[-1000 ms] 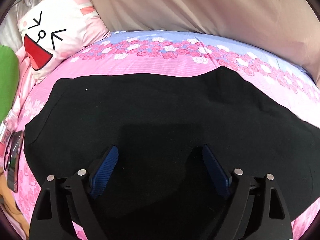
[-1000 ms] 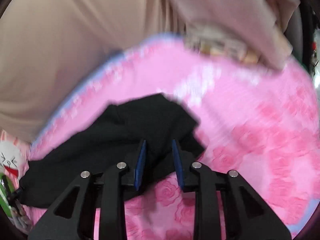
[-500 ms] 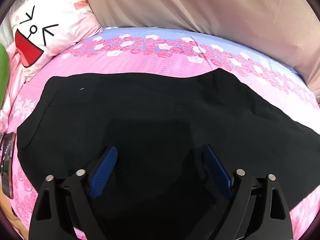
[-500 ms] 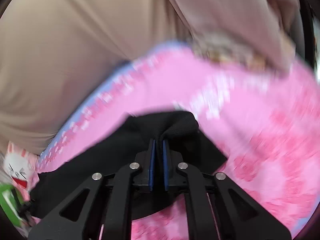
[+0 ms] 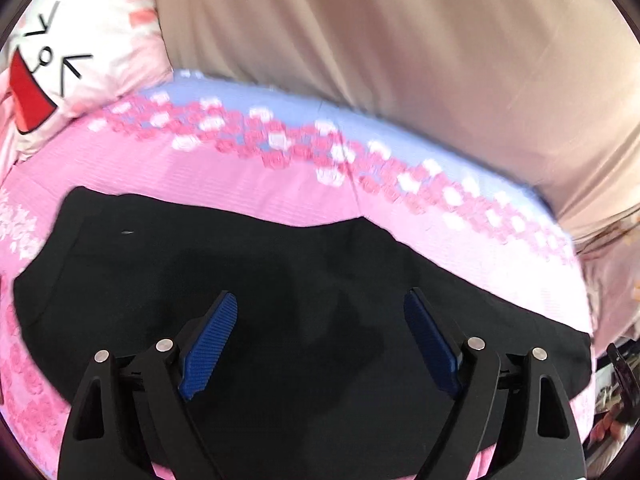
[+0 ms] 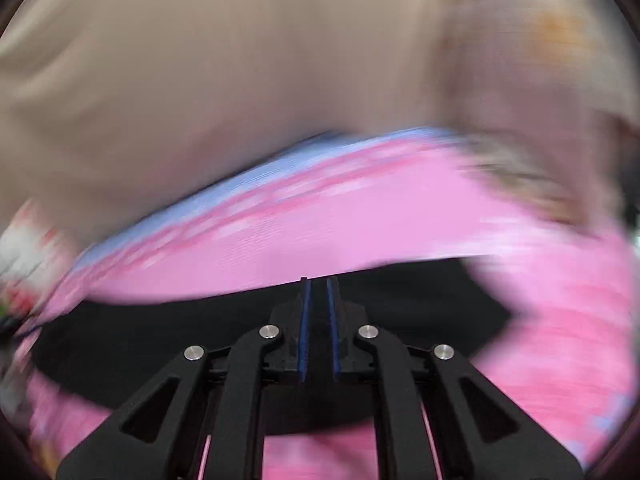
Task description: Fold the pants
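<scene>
Claws angled downward over bed (image 5: 256, 184). Left claw (image 5: 320, 332) spread wide above black pants (image 5: 248, 264), ribbed blue pads (image 5: 210, 346) clear of cloth. Right claw (image 6: 318, 308) nearly closed; whether a fold of pants (image 6: 160, 344) sits pinched between the pads, cannot tell through blur. Pants lying flat, matte, from 9 to 3 o'clock on pink rose-print sheet. Cartoon-face pillow (image 5: 68, 60) at 10 o'clock; beige draped fabric (image 5: 400, 48) at 12.
</scene>
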Demonstrator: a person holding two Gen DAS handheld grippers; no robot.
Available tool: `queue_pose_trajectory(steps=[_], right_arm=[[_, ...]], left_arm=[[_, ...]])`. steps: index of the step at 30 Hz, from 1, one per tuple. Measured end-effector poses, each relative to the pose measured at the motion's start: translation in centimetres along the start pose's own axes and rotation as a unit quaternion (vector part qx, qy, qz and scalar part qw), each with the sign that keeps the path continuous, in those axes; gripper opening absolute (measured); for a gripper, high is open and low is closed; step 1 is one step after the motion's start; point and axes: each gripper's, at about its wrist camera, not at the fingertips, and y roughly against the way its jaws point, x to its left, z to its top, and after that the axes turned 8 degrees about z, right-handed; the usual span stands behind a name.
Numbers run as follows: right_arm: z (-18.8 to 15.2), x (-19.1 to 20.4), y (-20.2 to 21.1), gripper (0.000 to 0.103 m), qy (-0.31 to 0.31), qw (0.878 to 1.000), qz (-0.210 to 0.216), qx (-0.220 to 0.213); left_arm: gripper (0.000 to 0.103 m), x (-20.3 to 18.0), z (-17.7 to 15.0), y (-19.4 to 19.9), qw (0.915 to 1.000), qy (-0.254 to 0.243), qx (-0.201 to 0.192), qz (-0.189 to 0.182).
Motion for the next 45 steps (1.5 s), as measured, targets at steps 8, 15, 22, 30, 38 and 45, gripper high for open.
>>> queue_pose_trajectory(steps=[8,15,22,30,38,45], right_arm=[[1.6,1.7,-9.7,0.007,0.006,0.998,-0.043,0.051],[-1.8,12.1,-13.1,0.007,0.130,0.978,0.088,0.140],[-0.7,12.4,-14.3,0.009,0.099,0.986,0.077,0.110],[-1.5,3.8,-8.8,0.011,0.072,0.994,-0.032,0.075],[-0.9,-4.4,-6.2,0.001,-0.012,0.996,-0.069,0.056],[0.3,14.0,-10.0,0.009,0.130,0.980,0.117,0.092]], left_arm=[[0.081,-0.6,2.1,-8.3,0.9943,0.017,0.057,0.089],[0.083,-2.0,4.8,-9.4,0.9945,0.012,0.074,0.073],[0.098,-3.1,7.5,-13.4,0.9901,-0.010,0.078,0.117],[0.087,2.1,4.8,-5.8,0.9975,0.037,0.029,0.053],[0.083,8.9,-1.7,-3.3,0.9902,0.015,0.001,0.139],[0.087,7.7,-2.4,0.3,0.9905,0.010,-0.044,0.130]])
